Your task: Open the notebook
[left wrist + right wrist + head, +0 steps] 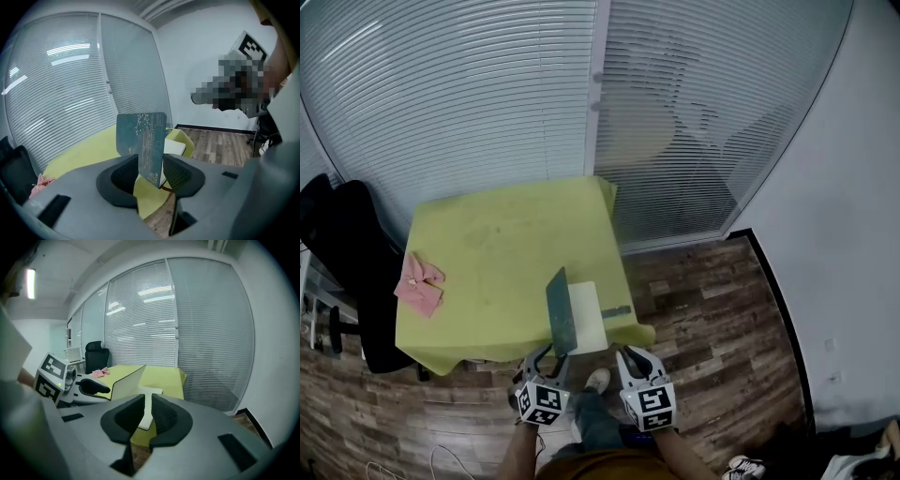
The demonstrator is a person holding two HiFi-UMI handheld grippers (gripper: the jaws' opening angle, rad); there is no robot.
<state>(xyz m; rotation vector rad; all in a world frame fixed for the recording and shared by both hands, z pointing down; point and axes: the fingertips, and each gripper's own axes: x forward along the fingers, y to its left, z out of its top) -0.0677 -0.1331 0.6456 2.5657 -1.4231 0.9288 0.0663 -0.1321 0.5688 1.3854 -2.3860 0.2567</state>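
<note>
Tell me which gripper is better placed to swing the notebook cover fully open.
Left. The left gripper has the upright cover between its jaws, so it can likely carry it over. The right gripper sits by the white pages, off the cover.

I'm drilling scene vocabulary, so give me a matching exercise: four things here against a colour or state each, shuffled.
Things:
1 cover
2 cloth
3 table
4 chair

Colour or state:
a yellow-green
b black
c pink
d raised upright

Pairs: 1-d, 2-c, 3-a, 4-b.
</note>
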